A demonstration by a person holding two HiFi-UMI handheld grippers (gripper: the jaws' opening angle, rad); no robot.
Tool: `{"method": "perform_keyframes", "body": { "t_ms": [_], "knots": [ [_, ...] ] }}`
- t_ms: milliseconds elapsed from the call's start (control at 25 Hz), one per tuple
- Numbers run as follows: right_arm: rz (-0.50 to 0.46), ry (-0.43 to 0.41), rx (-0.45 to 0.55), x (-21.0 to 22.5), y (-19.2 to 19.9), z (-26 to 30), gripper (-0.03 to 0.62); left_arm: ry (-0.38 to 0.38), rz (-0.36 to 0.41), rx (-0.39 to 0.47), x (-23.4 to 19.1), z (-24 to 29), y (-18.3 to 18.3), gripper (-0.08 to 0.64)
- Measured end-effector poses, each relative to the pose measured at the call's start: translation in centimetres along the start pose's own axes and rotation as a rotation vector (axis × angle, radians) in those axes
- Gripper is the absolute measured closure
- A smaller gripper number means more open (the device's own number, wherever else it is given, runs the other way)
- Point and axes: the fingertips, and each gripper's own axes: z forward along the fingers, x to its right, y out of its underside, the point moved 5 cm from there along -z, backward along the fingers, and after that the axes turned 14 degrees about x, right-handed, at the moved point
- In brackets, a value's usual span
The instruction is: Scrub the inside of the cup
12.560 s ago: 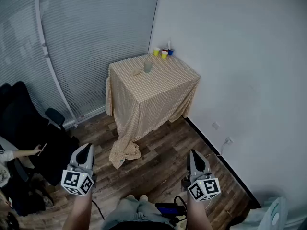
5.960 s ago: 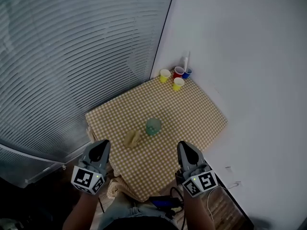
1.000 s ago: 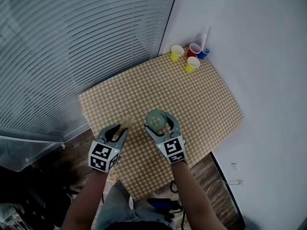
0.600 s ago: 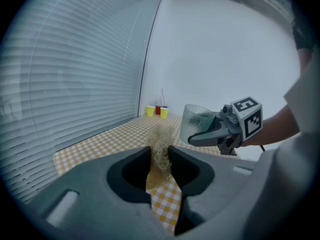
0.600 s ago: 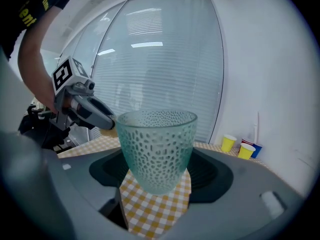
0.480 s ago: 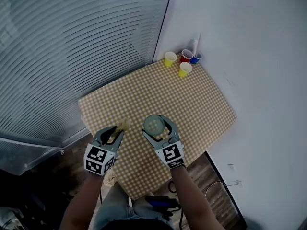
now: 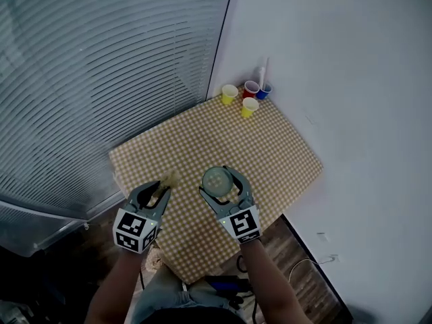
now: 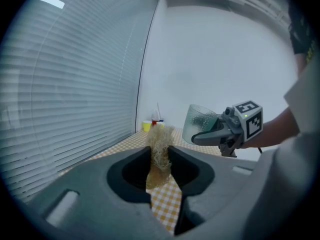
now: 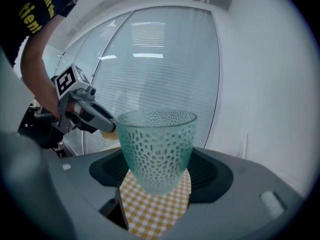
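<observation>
A pale green dimpled glass cup (image 7: 216,178) stands upright between the jaws of my right gripper (image 7: 217,183), which is shut on its sides above the checked table (image 7: 283,140). In the right gripper view the cup (image 9: 157,149) fills the gap of the right gripper (image 9: 160,176), clear of the cloth. My left gripper (image 7: 158,193) is shut on a straw-coloured fibre scrubber (image 7: 168,179), just left of the cup. In the left gripper view the scrubber (image 8: 159,151) sticks up from the left gripper (image 8: 160,160), with the cup (image 8: 197,121) off to the right.
Two yellow paper cups (image 7: 229,93), a red one (image 7: 251,88) and a blue one (image 7: 264,90) stand at the table's far corner with a white stick (image 7: 262,73). Window blinds (image 7: 101,79) run along the left and a white wall (image 7: 351,79) along the right.
Both grippers have risen above the table, the cup and the scrubber going up with them. Neither grip has changed.
</observation>
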Motion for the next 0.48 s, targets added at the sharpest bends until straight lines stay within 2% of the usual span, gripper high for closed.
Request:
{"method": "perform_keyframes", "body": {
  "t_ms": [480],
  "knots": [
    [-0.07, 0.034, 0.085, -0.6, -4.8, -2.1, 0.229, 0.078, 0.056, 0.09, 2.4, -2.2, -4.6, 0.456]
  ]
}}
